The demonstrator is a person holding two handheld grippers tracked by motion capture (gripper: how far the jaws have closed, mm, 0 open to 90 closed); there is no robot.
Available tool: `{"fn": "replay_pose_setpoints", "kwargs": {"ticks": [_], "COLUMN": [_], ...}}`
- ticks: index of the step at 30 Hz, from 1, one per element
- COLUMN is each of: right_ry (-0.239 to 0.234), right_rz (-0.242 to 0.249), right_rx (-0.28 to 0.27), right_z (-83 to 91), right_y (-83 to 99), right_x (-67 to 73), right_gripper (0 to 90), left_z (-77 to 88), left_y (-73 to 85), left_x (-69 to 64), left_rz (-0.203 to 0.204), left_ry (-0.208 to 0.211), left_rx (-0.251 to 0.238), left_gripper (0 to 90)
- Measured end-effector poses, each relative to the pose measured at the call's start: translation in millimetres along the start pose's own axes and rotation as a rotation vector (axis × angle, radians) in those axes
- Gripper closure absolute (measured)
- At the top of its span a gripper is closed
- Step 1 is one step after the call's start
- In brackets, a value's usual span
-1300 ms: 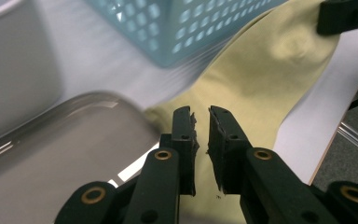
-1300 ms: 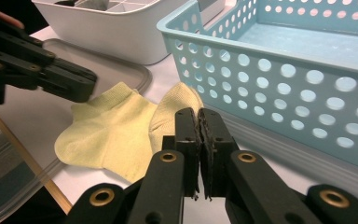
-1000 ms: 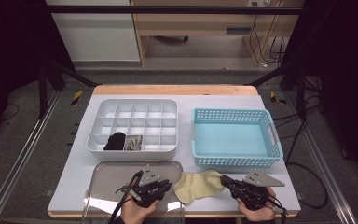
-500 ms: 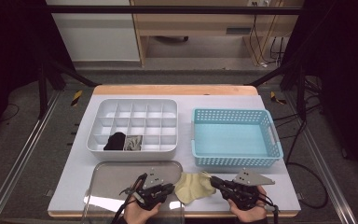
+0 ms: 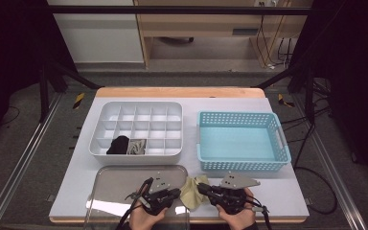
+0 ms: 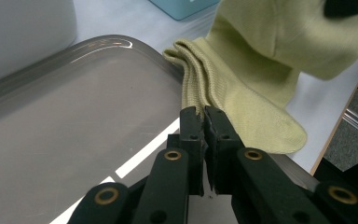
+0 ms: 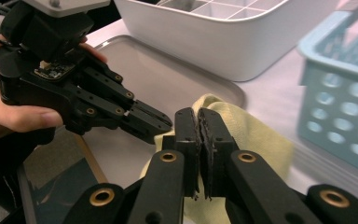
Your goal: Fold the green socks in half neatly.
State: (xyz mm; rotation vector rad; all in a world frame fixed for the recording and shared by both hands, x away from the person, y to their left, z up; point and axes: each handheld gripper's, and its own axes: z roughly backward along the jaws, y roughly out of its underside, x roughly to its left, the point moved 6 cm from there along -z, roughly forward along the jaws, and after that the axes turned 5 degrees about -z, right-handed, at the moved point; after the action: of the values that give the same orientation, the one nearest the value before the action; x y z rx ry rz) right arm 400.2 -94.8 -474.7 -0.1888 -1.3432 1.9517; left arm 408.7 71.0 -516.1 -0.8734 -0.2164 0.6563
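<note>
We see the yellow sock (image 5: 192,191) bunched smaller than before at the counter's (image 5: 278,189) 6 o'clock edge. Our left gripper (image 5: 176,193) and right gripper (image 5: 202,188) have moved closer, jaws together.

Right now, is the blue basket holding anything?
No. In the high view the blue basket is empty, and the yellow sock lies on the table between the two grippers.

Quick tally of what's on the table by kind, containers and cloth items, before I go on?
Containers: 3 (white divided organizer, blue basket, clear tray)
Cloth items: 3 (yellow sock, black piece, grey piece)
Total: 6
</note>
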Motion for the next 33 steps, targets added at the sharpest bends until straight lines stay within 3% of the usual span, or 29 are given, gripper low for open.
{"fn": "replay_pose_setpoints", "kwargs": {"ticks": [13,19,24,28,30,31,32,33], "right_ry": [-0.045,-0.05,-0.065,-0.077,-0.056,-0.02,-0.02,0.006], "right_rz": [0.01,0.011,0.005,-0.02,-0.03,-0.035,-0.035,-0.038], "right_rx": [0.09,0.107,0.09,0.021,-0.006,0.002,0.002,0.037], "right_z": [-39.1,-44.7,-37.9,-20.2,-12.6,-9.9,-9.9,-13.0], "right_y": [22.4,27.3,22.5,11.4,8.4,11.3,11.3,18.9], "right_x": [13.3,14.6,16.9,12.3,5.3,-3.3,-3.3,-9.4], "right_gripper": [85.8,80.4,74.2,74.0,81.7,88.7,88.7,90.0], "left_z": [6.2,13.6,17.2,19.3,20.5,21.0,21.5,22.1], "left_y": [-1.5,-3.8,-5.3,-6.5,-7.2,-7.7,-8.4,-9.5], "left_x": [7.9,16.3,19.2,20.7,21.7,21.7,21.8,21.2], "left_rz": [0.03,0.053,0.062,0.064,0.064,0.067,0.067,0.072], "left_ry": [-0.011,-0.03,-0.035,-0.038,-0.042,-0.041,-0.04,-0.038], "left_rx": [-0.02,-0.041,-0.053,-0.061,-0.065,-0.067,-0.07,-0.073], "left_gripper": [85.3,84.6,84.3,84.2,84.2,84.1,84.1,84.2]}}
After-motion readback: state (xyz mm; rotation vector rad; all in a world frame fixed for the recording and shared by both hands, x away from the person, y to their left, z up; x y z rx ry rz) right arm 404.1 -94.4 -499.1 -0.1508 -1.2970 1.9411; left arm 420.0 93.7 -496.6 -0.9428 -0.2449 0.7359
